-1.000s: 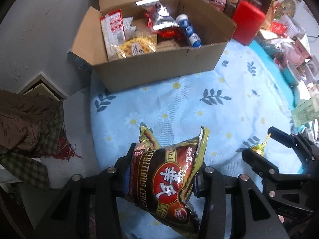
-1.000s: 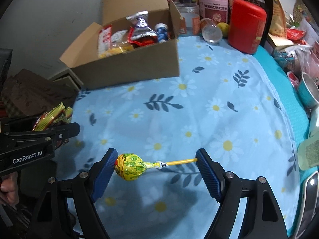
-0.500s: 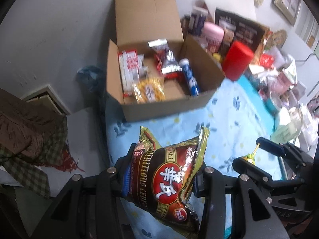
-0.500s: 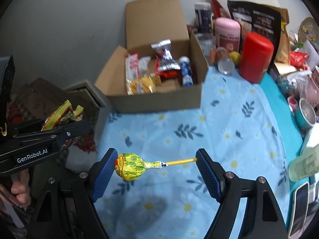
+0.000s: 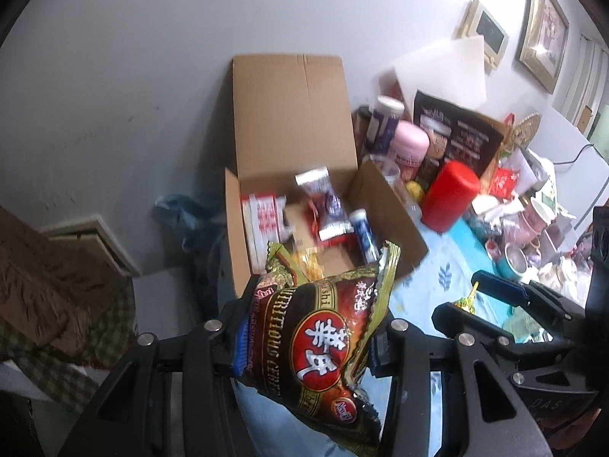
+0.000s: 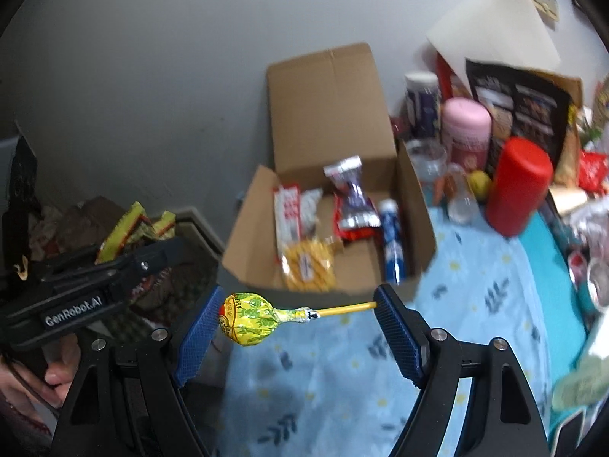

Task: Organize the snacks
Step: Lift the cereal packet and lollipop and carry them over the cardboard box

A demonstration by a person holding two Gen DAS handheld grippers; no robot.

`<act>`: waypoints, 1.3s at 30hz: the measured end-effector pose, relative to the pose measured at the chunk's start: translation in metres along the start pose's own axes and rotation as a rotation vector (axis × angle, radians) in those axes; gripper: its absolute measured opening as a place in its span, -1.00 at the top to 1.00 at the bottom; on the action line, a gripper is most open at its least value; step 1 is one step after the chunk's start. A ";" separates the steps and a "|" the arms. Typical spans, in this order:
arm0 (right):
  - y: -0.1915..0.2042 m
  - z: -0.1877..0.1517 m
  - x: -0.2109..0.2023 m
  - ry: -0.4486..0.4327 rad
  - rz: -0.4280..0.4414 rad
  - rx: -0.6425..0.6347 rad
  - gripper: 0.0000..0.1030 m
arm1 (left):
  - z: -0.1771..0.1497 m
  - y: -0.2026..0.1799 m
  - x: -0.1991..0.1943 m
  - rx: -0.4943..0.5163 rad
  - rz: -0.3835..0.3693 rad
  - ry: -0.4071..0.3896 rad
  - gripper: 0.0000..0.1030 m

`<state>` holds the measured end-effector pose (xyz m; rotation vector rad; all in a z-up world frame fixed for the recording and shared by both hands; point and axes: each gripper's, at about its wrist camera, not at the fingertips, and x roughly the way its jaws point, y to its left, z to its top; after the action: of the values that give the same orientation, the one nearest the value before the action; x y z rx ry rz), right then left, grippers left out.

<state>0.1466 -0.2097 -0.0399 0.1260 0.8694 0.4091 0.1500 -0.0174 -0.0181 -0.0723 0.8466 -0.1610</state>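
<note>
Both claws, cereal packet (image 5: pixel 323 346) and lollipop (image 6: pixel 251 318) gripped, have risen.

The worktop (image 6: pixel 495 285) wore a pale blue daisy-print cloth. An open cardboard box (image 6: pixel 335 205) of snacks sat at its far left corner, a red canister (image 6: pixel 517 186) and pink jar (image 6: pixel 466 129) crowded beside it.

Plain grey wall (image 5: pixel 133 57) ahead of me, scuffed in spots. Two framed pictures (image 5: pixel 542 26) hang upper right on it. Table with a blue daisy-print cloth (image 6: pixel 475 304) below; low left, a brown checked fabric heap (image 5: pixel 45 297) beside a cream frame (image 5: pixel 95 236).
</note>
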 end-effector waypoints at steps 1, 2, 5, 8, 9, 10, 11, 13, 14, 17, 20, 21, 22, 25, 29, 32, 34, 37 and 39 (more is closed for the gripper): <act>0.001 0.007 0.002 -0.009 -0.001 -0.011 -0.57 | 0.008 0.002 0.001 -0.001 0.000 -0.011 0.14; 0.002 0.013 0.003 -0.016 0.000 -0.020 -0.57 | 0.012 0.002 0.002 -0.001 0.000 -0.017 0.14; 0.003 0.035 0.012 -0.035 0.010 -0.043 -0.57 | 0.030 0.005 0.007 -0.005 0.006 -0.042 0.14; 0.002 0.051 0.023 -0.044 0.016 -0.056 -0.57 | 0.047 0.008 0.015 -0.009 0.011 -0.062 0.14; 0.001 0.057 0.027 -0.048 0.018 -0.064 -0.57 | 0.053 0.010 0.019 -0.011 0.013 -0.069 0.14; -0.001 0.063 0.031 -0.054 0.022 -0.074 -0.57 | 0.058 0.011 0.024 -0.011 0.016 -0.071 0.14; -0.002 0.067 0.034 -0.057 0.022 -0.079 -0.57 | 0.063 0.012 0.029 -0.012 0.018 -0.071 0.14; -0.007 0.077 0.046 -0.054 0.030 -0.085 -0.57 | 0.070 0.014 0.041 -0.016 0.013 -0.069 0.14; -0.009 0.081 0.053 -0.052 0.038 -0.088 -0.57 | 0.072 0.015 0.045 -0.016 0.012 -0.068 0.14; -0.015 0.087 0.072 -0.046 0.052 -0.095 -0.57 | 0.077 0.016 0.065 -0.003 0.003 -0.060 0.14; -0.025 0.088 0.096 -0.034 0.065 -0.086 -0.57 | 0.078 0.018 0.090 0.008 -0.006 -0.040 0.14; -0.029 0.087 0.107 -0.026 0.066 -0.077 -0.57 | 0.078 0.019 0.101 0.014 -0.007 -0.026 0.14; -0.033 0.086 0.115 -0.017 0.067 -0.068 -0.57 | 0.078 0.020 0.110 0.022 -0.005 -0.015 0.14; -0.044 0.084 0.139 0.006 0.061 -0.048 -0.57 | 0.077 0.023 0.134 0.025 0.002 0.010 0.14; -0.057 0.079 0.165 0.041 0.053 -0.037 -0.57 | 0.075 0.026 0.162 0.029 0.001 0.043 0.14; -0.065 0.076 0.181 0.068 0.043 -0.031 -0.57 | 0.073 0.027 0.179 0.030 0.003 0.063 0.14; -0.069 0.074 0.189 0.083 0.036 -0.033 -0.57 | 0.071 0.028 0.190 0.026 0.007 0.077 0.14; -0.072 0.071 0.199 0.101 0.022 -0.043 -0.57 | 0.069 0.030 0.204 0.023 0.013 0.096 0.14; -0.072 0.070 0.206 0.113 0.015 -0.055 -0.57 | 0.067 0.030 0.211 0.026 0.016 0.109 0.14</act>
<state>0.3400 -0.1898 -0.1623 0.0585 0.9684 0.4573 0.3413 -0.0237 -0.1335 -0.0324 0.9535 -0.1616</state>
